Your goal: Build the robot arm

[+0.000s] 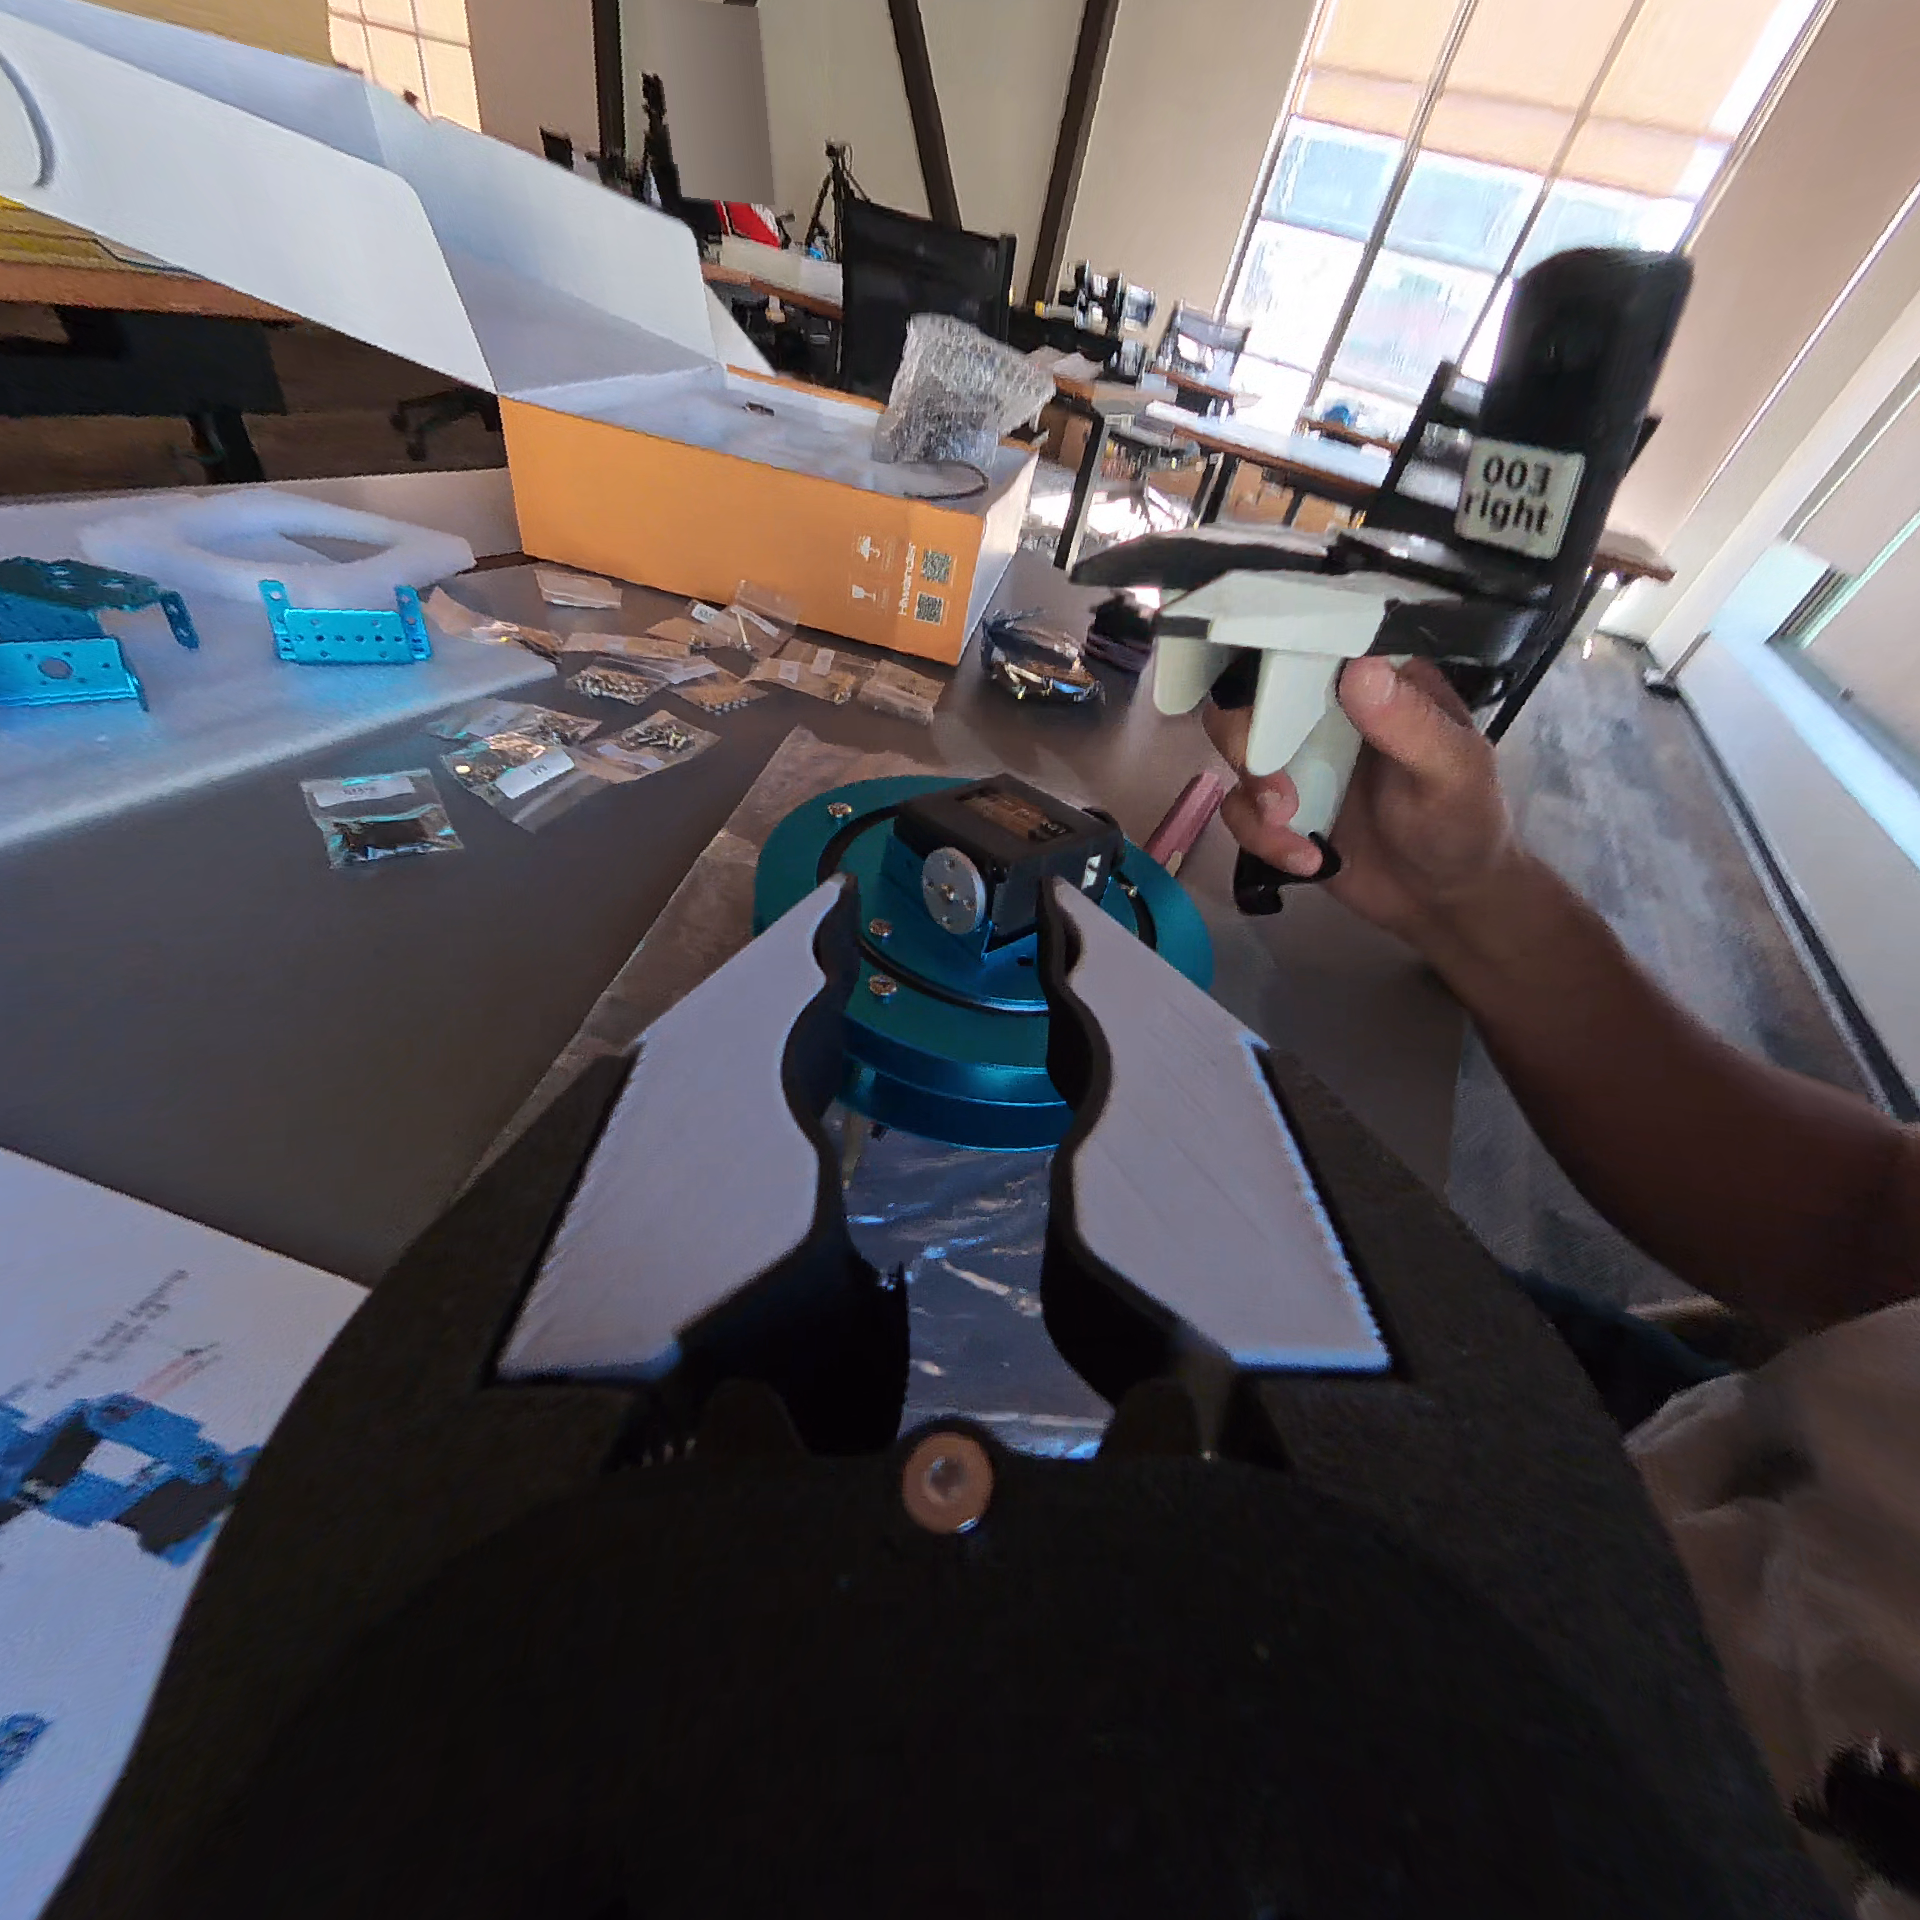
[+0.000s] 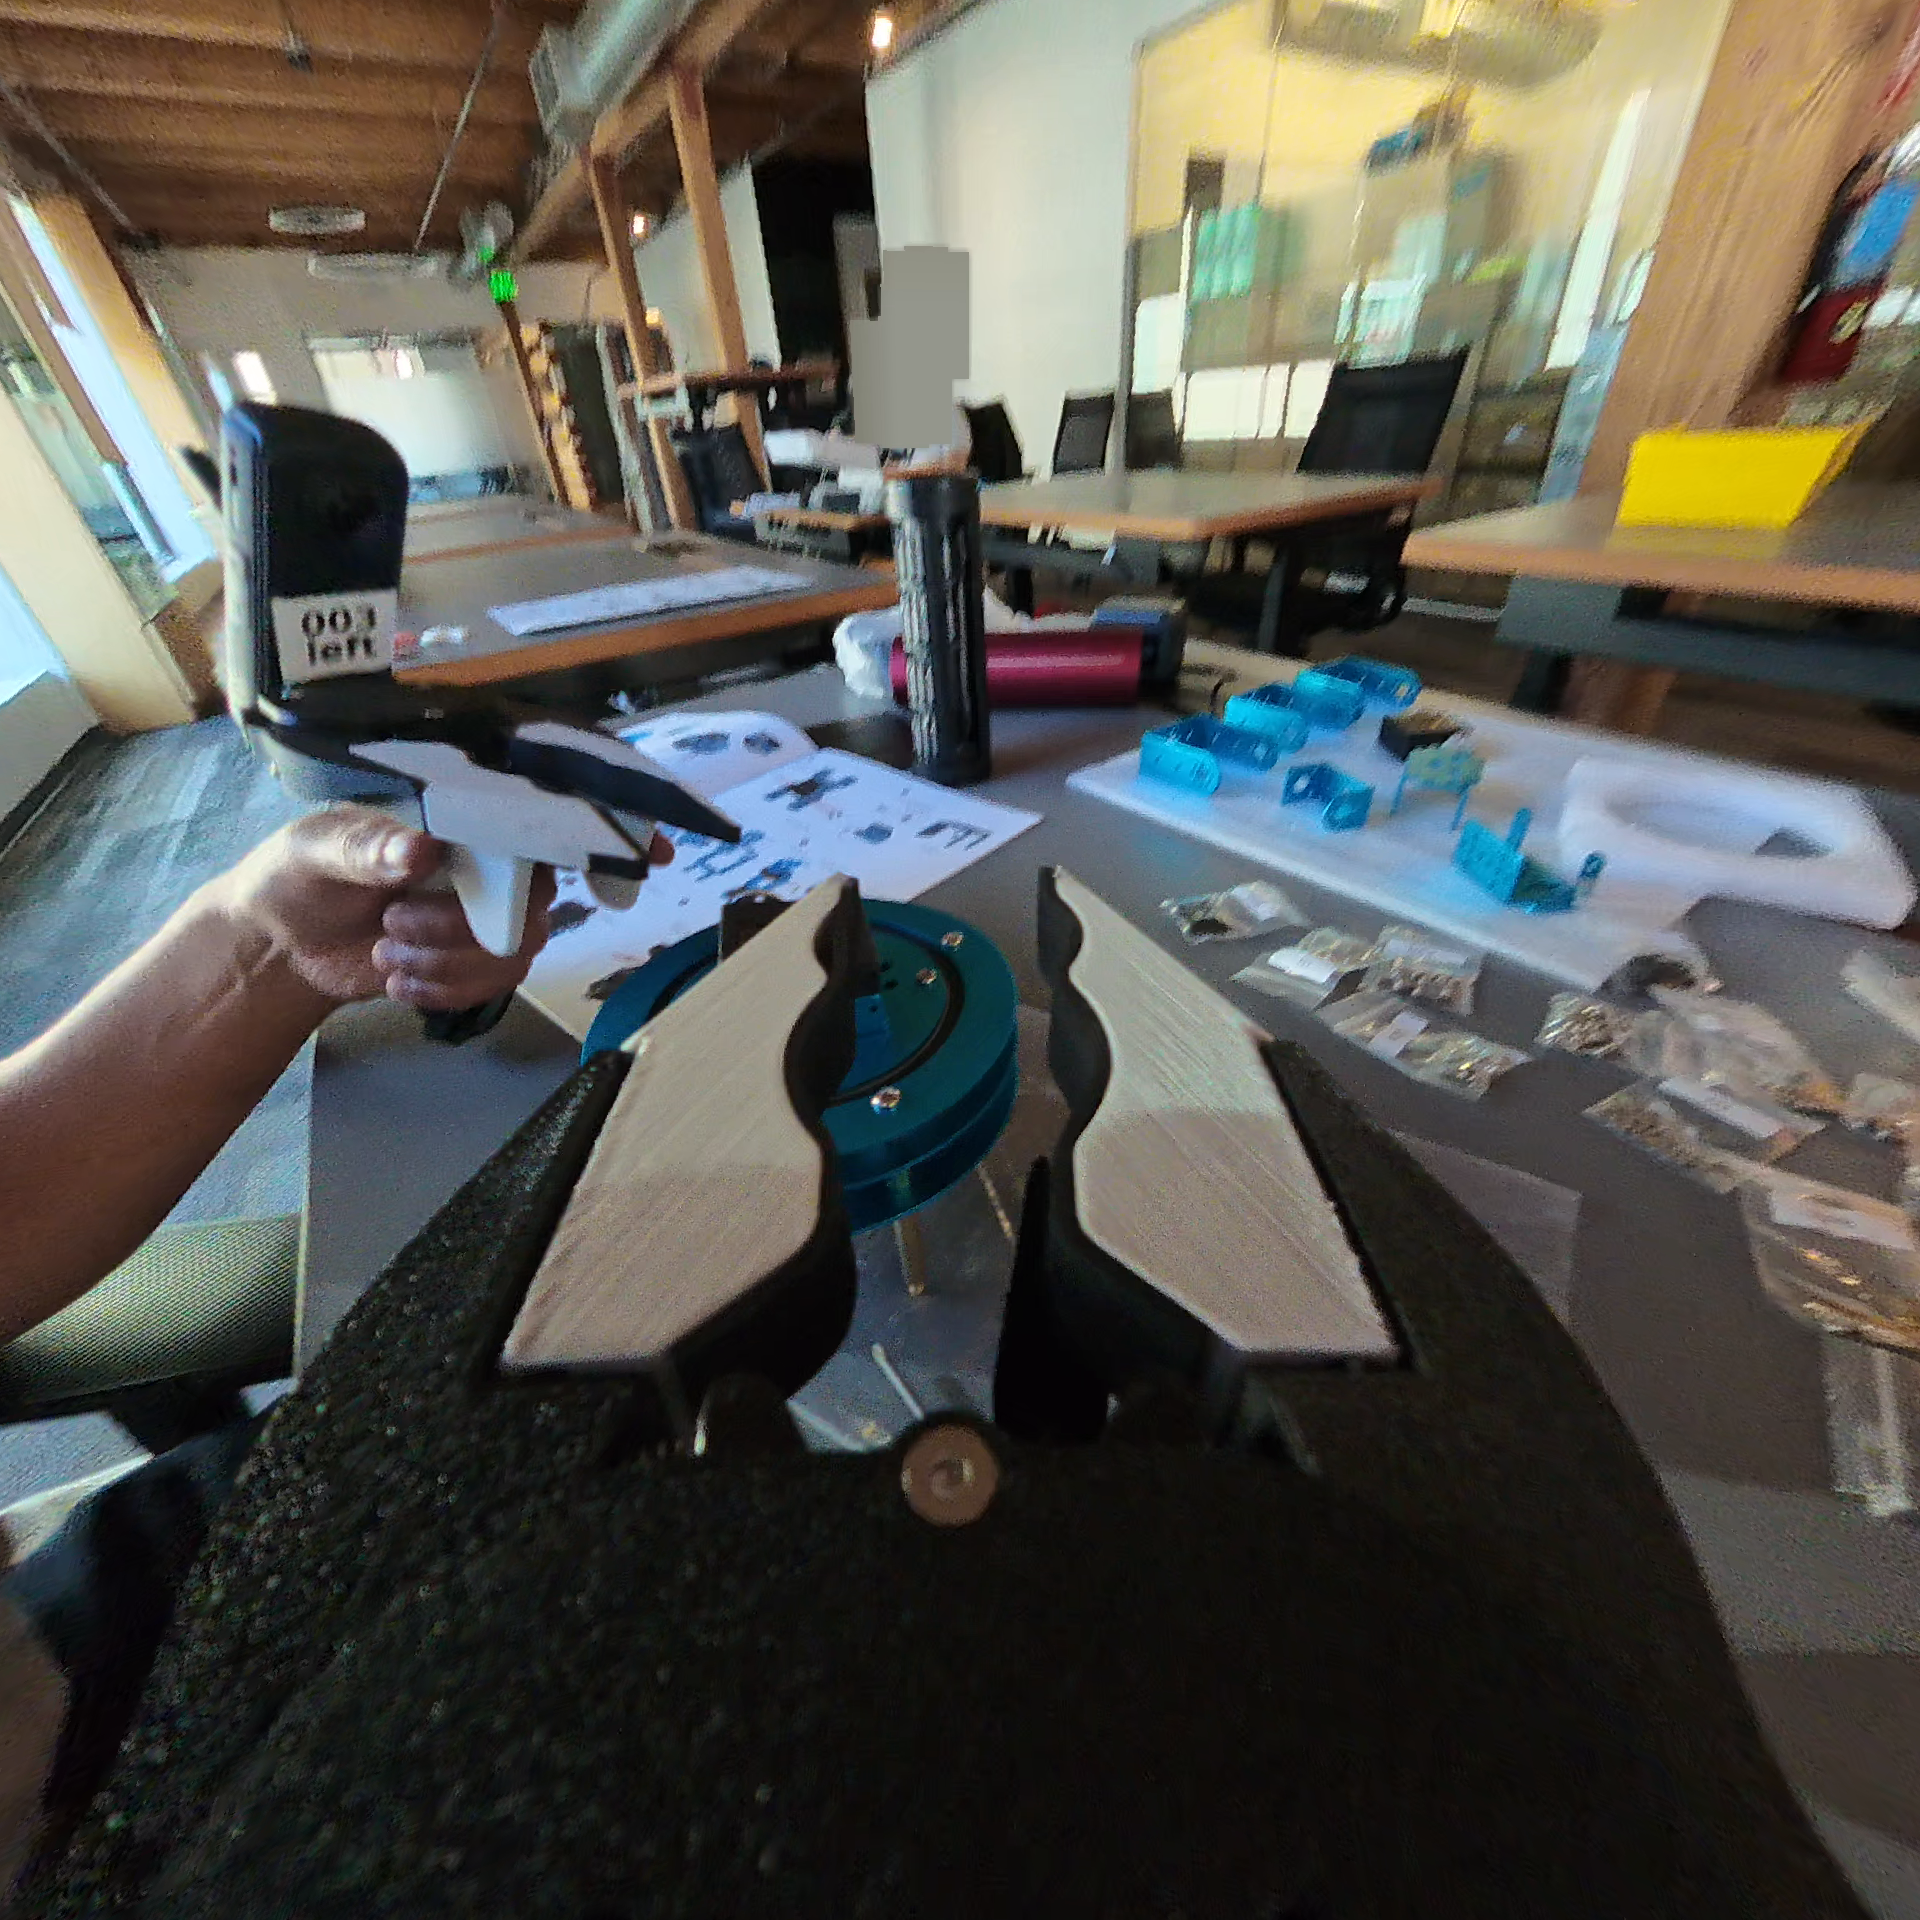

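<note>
A blue round base (image 1: pixel 935 1049) stands on a clear plastic sheet (image 1: pixel 966 1299) on the grey table. A black servo (image 1: pixel 997 831) sits in a blue bracket on top of it. My left gripper (image 1: pixel 948 888) is open, its fingertips on either side of the servo, close to it; I cannot tell if they touch. My right gripper (image 2: pixel 948 883) is open and empty, hovering over the same base (image 2: pixel 935 997). The right gripper also shows in the left wrist view (image 1: pixel 1081 569), held by a hand above and right of the base. The left gripper shows in the right wrist view (image 2: pixel 727 831), over the base's far left edge.
An open orange box (image 1: pixel 727 520) stands behind. White foam holds blue brackets (image 1: pixel 343 634) (image 2: pixel 1278 717). Several small bags of screws (image 1: pixel 520 748) (image 2: pixel 1403 987) lie around. Printed sheets (image 1: pixel 104 1403) (image 2: pixel 831 831), a black cylinder (image 2: pixel 935 644) and a maroon cylinder (image 2: pixel 1049 670) are nearby. The left gripper's tips are roughly 12 cm from the right gripper's.
</note>
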Action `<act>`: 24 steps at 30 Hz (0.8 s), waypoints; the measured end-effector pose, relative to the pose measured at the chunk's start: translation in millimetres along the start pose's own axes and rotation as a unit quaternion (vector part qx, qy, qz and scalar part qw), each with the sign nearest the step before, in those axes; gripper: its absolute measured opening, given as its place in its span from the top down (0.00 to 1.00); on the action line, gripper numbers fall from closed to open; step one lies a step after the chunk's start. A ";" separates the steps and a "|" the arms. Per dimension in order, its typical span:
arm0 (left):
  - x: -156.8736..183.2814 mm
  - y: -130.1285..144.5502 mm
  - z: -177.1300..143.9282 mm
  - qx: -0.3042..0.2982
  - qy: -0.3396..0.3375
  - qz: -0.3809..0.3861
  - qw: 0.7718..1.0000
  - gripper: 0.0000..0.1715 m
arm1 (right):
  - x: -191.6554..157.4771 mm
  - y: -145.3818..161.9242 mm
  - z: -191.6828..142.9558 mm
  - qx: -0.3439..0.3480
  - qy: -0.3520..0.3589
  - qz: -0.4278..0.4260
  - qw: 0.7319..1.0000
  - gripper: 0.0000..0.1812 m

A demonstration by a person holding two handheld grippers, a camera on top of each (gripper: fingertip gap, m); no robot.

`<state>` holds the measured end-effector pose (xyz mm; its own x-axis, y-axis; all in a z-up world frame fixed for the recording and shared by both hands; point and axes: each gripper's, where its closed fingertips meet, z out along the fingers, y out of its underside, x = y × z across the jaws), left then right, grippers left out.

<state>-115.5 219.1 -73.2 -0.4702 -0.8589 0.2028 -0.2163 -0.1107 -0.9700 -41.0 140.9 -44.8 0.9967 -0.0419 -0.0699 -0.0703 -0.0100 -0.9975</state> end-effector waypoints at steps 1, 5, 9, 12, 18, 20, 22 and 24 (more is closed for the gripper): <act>1.5 0.8 0.0 0.007 0.002 -0.007 1.000 0.81 | 2.5 -1.8 -3.0 0.010 0.008 -0.006 1.000 0.82; 3.7 4.2 2.9 0.000 -0.009 -0.007 1.000 0.81 | 15.5 10.1 -8.5 -0.009 0.041 -0.023 0.999 0.83; 9.5 5.9 6.9 -0.015 -0.004 -0.019 1.000 0.81 | 21.4 12.5 -8.6 -0.013 0.049 -0.014 0.999 0.83; 11.1 10.3 5.9 -0.037 -0.013 -0.016 0.999 0.81 | 22.5 13.3 -9.3 -0.014 0.051 -0.010 0.999 0.83; 9.4 11.3 -3.4 -0.050 -0.017 -0.006 0.999 0.81 | 19.8 17.0 -7.3 -0.024 0.041 0.000 0.999 0.82; 8.5 14.3 -6.3 -0.055 -0.019 -0.011 0.998 0.81 | 17.2 15.5 -6.9 -0.024 0.039 -0.013 0.999 0.82; 9.9 15.2 -9.5 -0.058 -0.022 -0.016 0.998 0.81 | 14.2 18.7 -3.5 -0.035 0.030 -0.011 0.999 0.80; 15.1 15.4 -12.8 -0.056 -0.024 -0.016 0.998 0.81 | 8.7 22.9 -0.2 -0.045 0.020 -0.013 0.999 0.78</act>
<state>-136.9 210.9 -83.3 -0.4201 -0.8794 0.2238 -0.3266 -0.0836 -0.9415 -34.0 140.1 -68.2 0.9959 -0.0812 -0.0410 -0.0492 -0.1016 -0.9936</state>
